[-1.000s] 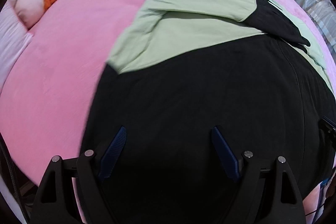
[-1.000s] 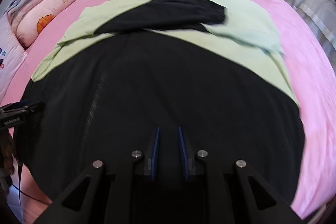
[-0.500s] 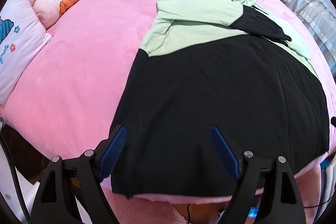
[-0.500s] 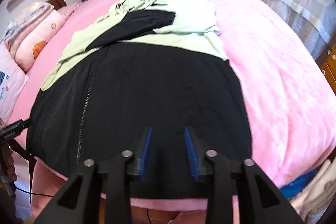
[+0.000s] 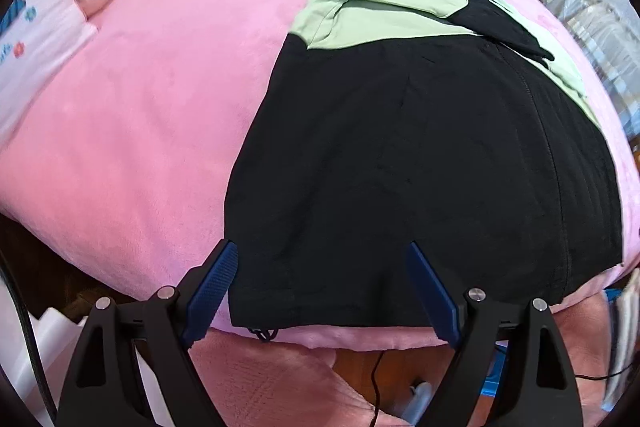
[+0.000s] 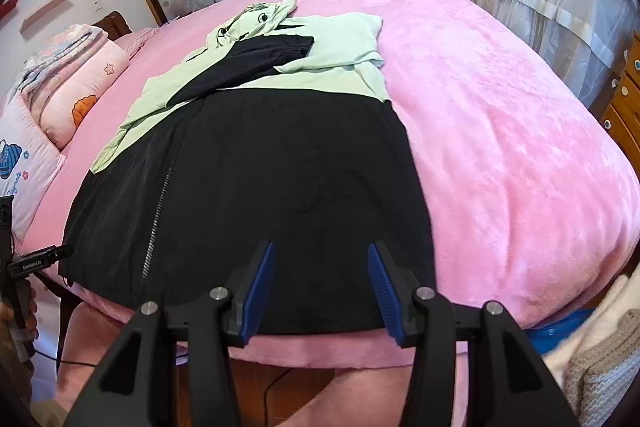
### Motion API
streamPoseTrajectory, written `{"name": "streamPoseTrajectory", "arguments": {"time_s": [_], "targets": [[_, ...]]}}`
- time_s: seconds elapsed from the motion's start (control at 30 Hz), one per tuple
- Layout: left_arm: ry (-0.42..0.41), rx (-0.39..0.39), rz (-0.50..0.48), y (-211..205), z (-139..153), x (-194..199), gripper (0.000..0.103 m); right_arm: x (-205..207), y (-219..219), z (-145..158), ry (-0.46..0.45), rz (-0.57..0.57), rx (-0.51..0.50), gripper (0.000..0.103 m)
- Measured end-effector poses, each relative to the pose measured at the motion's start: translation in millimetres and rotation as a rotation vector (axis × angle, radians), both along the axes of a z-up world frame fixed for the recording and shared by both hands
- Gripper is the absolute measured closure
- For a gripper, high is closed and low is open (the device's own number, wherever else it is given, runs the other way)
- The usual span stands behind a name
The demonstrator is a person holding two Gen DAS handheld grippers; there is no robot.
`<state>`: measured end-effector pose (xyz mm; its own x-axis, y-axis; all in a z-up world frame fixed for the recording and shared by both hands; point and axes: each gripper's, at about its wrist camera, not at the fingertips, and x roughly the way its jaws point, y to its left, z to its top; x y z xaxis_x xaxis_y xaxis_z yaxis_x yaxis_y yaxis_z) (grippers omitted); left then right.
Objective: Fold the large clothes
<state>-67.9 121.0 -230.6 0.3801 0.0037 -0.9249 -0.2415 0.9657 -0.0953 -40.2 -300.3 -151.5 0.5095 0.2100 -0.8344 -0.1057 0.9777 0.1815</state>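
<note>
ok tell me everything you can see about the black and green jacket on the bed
The jacket lies flat on the pink blanket, front up and zipped. Its lower body is black, thin and slightly crinkled; chest, shoulders and hood are pale green. A zipper runs up the front. Both sleeves are folded across the chest, the black-ended one on top. The hem reaches the near bed edge. Neither hand-held gripper touches it.

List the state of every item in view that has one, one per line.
jacket: spread flat on the bed, zipped shut, both sleeves folded across the chest
hood: lying flat at the far end
left gripper: open, nothing between its fingers
right gripper: jaws opening, nothing between them
pillow: lying beside the jacket
</note>
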Motion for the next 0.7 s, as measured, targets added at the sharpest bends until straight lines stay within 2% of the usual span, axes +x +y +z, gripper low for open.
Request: {"name": "streamPoseTrajectory", "arguments": {"time_s": [0.17,0.43,0.7], "targets": [[-0.042,-0.043,0.002,22,-9,-6,0.018,-8,-29,-4,-0.01,-0.02,0.015,0.054],[-0.054,-0.154,0.02,50,-30,-11,0.018,1,-52,-40,0.101,-0.043,0.003,0.054],[-0.071,-0.222,0.005,57,-37,-9,0.018,3,-60,-58,0.127,-0.033,0.041,0.054]]}}
